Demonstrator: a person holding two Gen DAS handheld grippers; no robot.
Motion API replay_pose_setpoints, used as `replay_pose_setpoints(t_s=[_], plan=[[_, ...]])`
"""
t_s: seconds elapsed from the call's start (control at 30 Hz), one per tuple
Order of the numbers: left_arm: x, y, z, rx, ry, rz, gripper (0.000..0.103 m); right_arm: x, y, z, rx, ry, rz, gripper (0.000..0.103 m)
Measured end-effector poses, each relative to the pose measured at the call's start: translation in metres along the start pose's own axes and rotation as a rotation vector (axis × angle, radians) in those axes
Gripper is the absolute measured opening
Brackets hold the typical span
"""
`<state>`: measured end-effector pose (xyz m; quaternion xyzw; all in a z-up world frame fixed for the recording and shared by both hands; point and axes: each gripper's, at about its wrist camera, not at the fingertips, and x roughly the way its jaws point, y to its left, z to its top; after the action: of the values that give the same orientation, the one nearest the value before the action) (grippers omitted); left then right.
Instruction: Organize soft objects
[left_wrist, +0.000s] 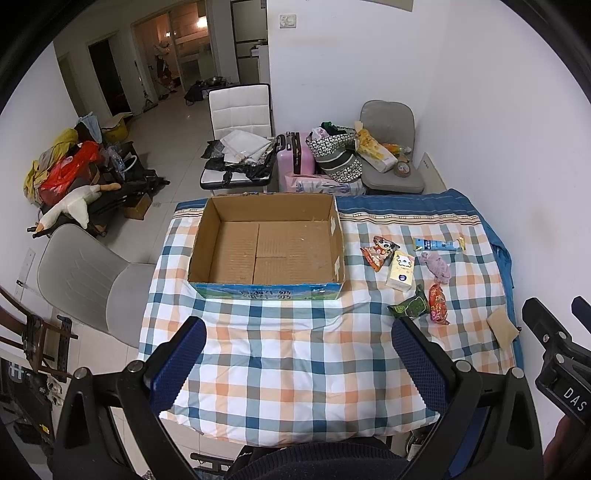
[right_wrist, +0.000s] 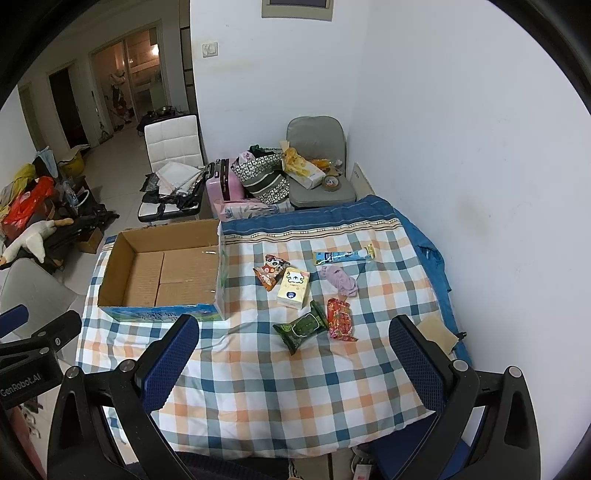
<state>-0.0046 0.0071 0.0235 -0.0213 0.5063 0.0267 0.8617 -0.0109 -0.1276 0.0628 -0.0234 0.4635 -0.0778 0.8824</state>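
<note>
At the far left of the room, a heap of bags and clothes (left_wrist: 62, 162) sits on the tiled floor with a plush goose (left_wrist: 70, 206) lying before it, and a grey chair (left_wrist: 92, 273) stands just beside the table. The table wears a checked cloth (left_wrist: 295, 362) of blue, orange and white. On its left part rests an open cardboard box (left_wrist: 267, 243), bare inside. Right of the box the soft things lie scattered on the cloth: an orange snack bag (right_wrist: 269, 273), a tissue pack (right_wrist: 293, 288) touching it, a green packet (right_wrist: 301, 326), a red packet (right_wrist: 340, 319), a pink crumpled cloth (right_wrist: 340, 278) and a blue tube (right_wrist: 343, 255). Behind the table stand a white chair (left_wrist: 238, 110), a pink suitcase (left_wrist: 295, 155) and another grey chair (left_wrist: 388, 147) against the white wall. The left gripper (left_wrist: 297, 354) and right gripper (right_wrist: 295, 354) both hover above the near edge, jaws spread wide, gripping nothing.
</note>
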Motion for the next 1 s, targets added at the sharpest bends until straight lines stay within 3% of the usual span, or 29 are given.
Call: replay_pose_setpoints(t_s=[0.37,1.0], plan=[[0.0,0.0,0.0,-0.001,-0.002,0.0,0.103,-0.006,0.003,0.014,-0.004,-0.015,0.001,0.103],[-0.001,0.001,-0.003,0.0,-0.005,0.001,0.103,-0.008,0.006,0.009,-0.007,-0.016,0.006,0.103]])
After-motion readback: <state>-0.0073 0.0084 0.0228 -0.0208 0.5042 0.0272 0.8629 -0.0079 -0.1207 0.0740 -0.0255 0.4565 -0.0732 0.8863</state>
